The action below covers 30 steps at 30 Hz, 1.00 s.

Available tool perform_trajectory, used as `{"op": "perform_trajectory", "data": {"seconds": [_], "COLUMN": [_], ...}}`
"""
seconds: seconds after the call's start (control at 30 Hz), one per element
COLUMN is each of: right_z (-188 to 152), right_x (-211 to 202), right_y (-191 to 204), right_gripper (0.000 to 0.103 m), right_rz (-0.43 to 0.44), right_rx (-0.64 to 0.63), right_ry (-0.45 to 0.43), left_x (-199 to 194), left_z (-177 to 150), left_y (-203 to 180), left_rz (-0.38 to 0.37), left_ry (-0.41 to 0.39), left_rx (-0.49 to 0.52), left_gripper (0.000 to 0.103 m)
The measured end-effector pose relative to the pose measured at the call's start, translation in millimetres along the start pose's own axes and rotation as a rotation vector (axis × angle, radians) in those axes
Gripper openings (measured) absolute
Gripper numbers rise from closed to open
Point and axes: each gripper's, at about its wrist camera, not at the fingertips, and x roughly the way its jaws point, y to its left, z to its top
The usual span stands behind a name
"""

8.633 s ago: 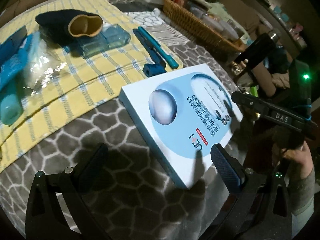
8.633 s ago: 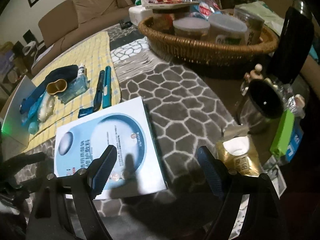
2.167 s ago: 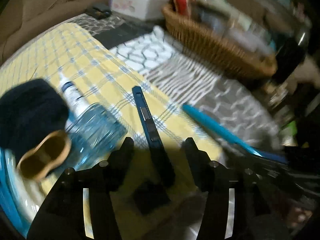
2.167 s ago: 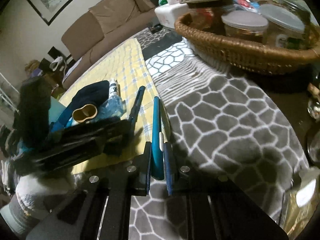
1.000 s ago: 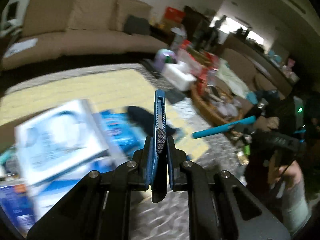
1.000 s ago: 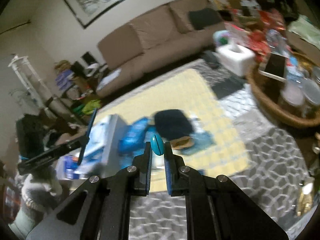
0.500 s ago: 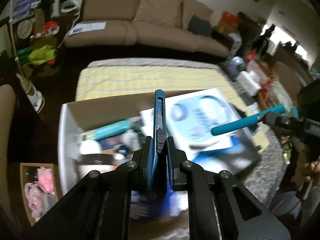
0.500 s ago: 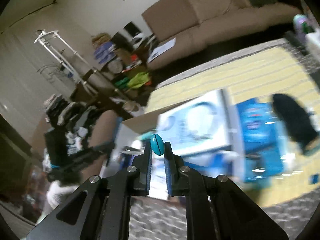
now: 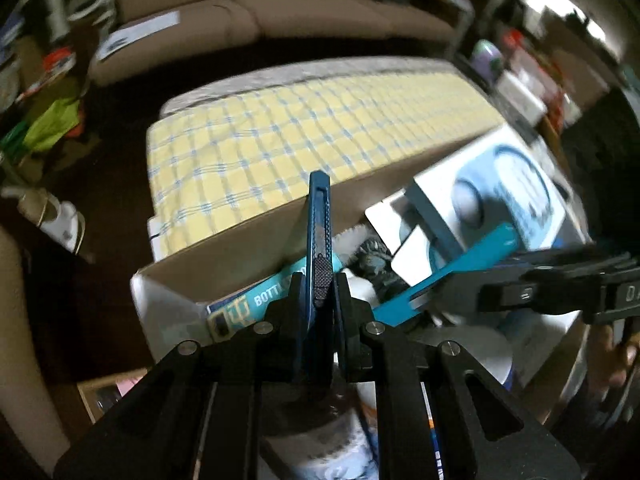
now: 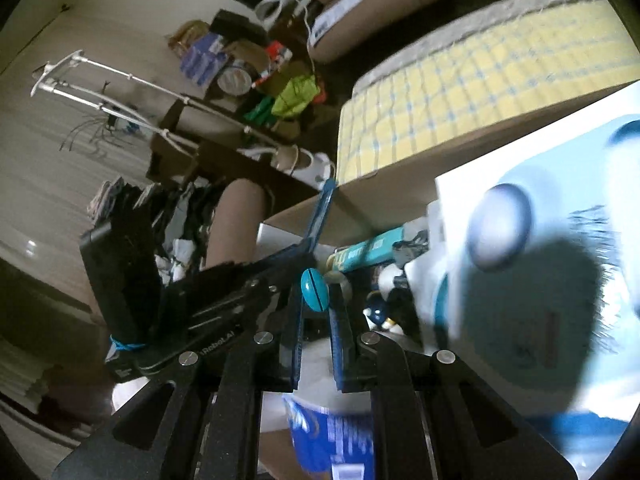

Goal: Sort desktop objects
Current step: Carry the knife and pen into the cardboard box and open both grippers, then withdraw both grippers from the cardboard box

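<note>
Both tongs hover over the cardboard box (image 9: pixel 240 248): left gripper (image 9: pixel 320 300) clamps a blue box cutter (image 9: pixel 319 216), right gripper (image 10: pixel 316 308) pinches a teal pen (image 10: pixel 315 285). Dropping them in looks next.

1. A beige sofa (image 9: pixel 248 8) runs along the far side of the dim room, with a white paper (image 9: pixel 138 34) lying on its left seat cushion.
2. A dark floor (image 9: pixel 104 184) lies between the sofa and the table.
3. A yellow checked cloth (image 9: pixel 304 124) covers the table, with a grey fringed edge along its far side.
4. A white folding rack (image 10: pixel 120 92) stands against the pale wall (image 10: pixel 44 128) at left.
5. Beside the rack, a cluttered heap holds a bright green bag (image 10: pixel 296 94).
6. Bright light (image 9: pixel 560 4) glares from the upper right.
</note>
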Motion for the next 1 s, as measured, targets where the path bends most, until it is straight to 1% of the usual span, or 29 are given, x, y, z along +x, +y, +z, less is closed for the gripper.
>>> {"op": "perform_trajectory", "data": {"seconds": [0.03,0.1,0.17,0.23,0.27,0.3,0.33,0.37,0.4,0.43,0.5,0.57,0.6,0.67,0.8,0.83,0.87,0.9,0.93,0.97,1.0], "right_z": [1.1,1.6,1.3,0.7,0.1,-1.2,-1.4,-1.6,-2.3,-3.1,-6.6,-10.7,-13.8,-19.7,-33.2,-37.8,-43.4,-49.7,-54.9,-59.5,-64.0], "right_x": [4.4,14.6,20.6,23.7,23.7,22.4,18.9,15.3,7.5,0.5,-10.9,-18.4,-23.2,-31.5,-49.3,-53.9,-59.0,-65.2,-70.4,-76.3,-82.5], "right_y": [-1.3,-3.5,-4.2,-5.9,-6.8,-6.7,-6.6,-4.8,-3.0,-0.3,5.7,11.2,14.1,15.9,17.6,16.8,15.7,14.2,12.8,11.3,8.3], "right_gripper": [0.011,0.011,0.013,0.014,0.015,0.018,0.020,0.030,0.041,0.044,0.045,0.047,0.049,0.054,0.057,0.059,0.062,0.066,0.067,0.067,0.067], "right_rz": [0.002,-0.032,-0.087,-0.155,-0.185,-0.213,-0.228,-0.233,-0.237,-0.241,-0.252,-0.283,-0.304,-0.349,-0.455,-0.487,-0.522,-0.567,-0.602,-0.635,-0.664], "right_rx": [0.007,-0.001,-0.017,-0.043,-0.051,-0.058,-0.066,-0.076,-0.088,-0.103,-0.137,-0.168,-0.186,-0.215,-0.279,-0.300,-0.321,-0.345,-0.364,-0.380,-0.391], "right_ry": [0.015,0.046,0.065,0.078,0.079,0.080,0.077,0.070,0.056,0.042,0.025,0.013,0.007,0.001,-0.012,-0.013,-0.016,-0.021,-0.026,-0.031,-0.036], "left_x": [0.5,6.4,12.6,14.6,15.3,15.2,14.3,13.6,10.4,7.8,1.3,-4.4,-6.7,-12.1,-30.2,-36.6,-42.9,-51.3,-59.2,-66.1,-67.8], "left_z": [0.5,0.4,-0.9,-4.1,-6.2,-8.1,-10.7,-11.5,-13.8,-13.6,-15.8,-20.1,-23.3,-29.6,-40.2,-41.2,-42.6,-44.8,-47.0,-49.6,-50.4], "left_y": [-2.3,-4.2,-2.8,-3.8,-5.4,-7.0,-9.8,-12.0,-14.7,-14.8,-15.7,-16.1,-17.6,-24.8,-38.6,-42.4,-47.0,-54.3,-63.7,-73.4,-80.1], "left_rz": [-0.001,0.013,0.061,0.096,0.104,0.097,0.089,0.088,0.079,0.070,0.040,0.016,0.012,-0.002,0.004,0.008,0.014,0.029,0.041,0.040,0.033], "left_ry": [0.010,0.047,0.075,0.082,0.089,0.093,0.092,0.090,0.082,0.076,0.050,0.029,0.027,0.013,-0.036,-0.060,-0.080,-0.108,-0.136,-0.158,-0.170], "left_rx": [0.032,0.089,0.119,0.141,0.152,0.162,0.167,0.167,0.155,0.136,0.082,0.008,-0.026,-0.055,-0.121,-0.138,-0.143,-0.146,-0.147,-0.154,-0.159], "left_gripper": [0.012,0.012,0.012,0.014,0.018,0.022,0.031,0.035,0.035,0.035,0.039,0.052,0.055,0.057,0.058,0.063,0.072,0.077,0.083,0.085,0.085]}}
